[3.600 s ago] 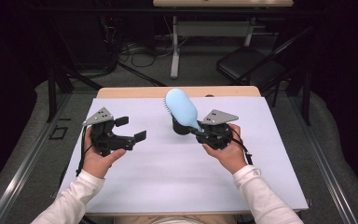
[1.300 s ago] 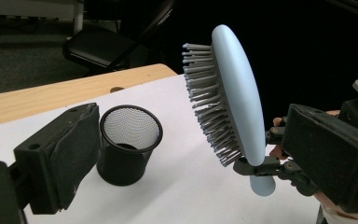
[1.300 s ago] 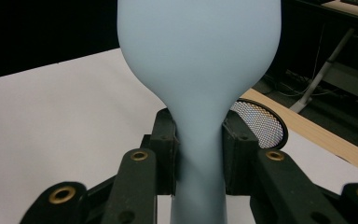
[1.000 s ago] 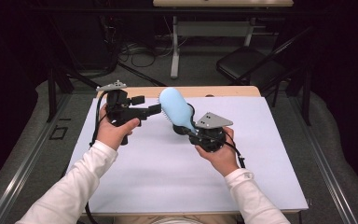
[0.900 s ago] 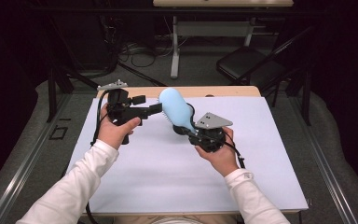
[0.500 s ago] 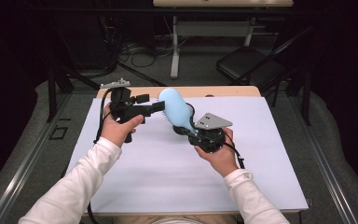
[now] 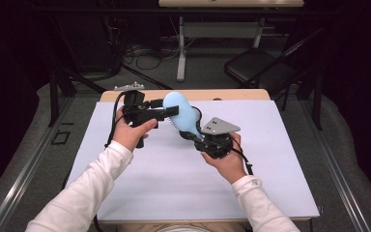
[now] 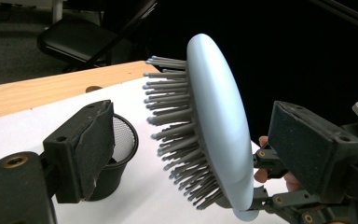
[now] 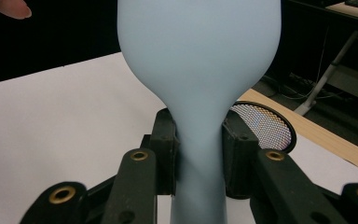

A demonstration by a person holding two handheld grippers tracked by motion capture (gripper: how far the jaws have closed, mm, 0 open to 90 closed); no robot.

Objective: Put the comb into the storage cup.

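A light blue hairbrush stands tilted above the table, bristles toward the left. My right gripper is shut on its handle, both pads pressing the narrow neck. My left gripper reaches in from the left, its jaws on either side of the brush head. Those jaws have just been closing with the head between them. One pad faces the bristle tips and the other pad faces the smooth back, each with a small gap.
A black mesh cup stands on the white sheet just behind the brush, near the wooden back edge. Beyond the table are a folding chair, cables and a desk leg on the floor.
My left gripper has travelled from the table's left side up to the brush head and edged right around it. The right hand and the brush have stayed in place.
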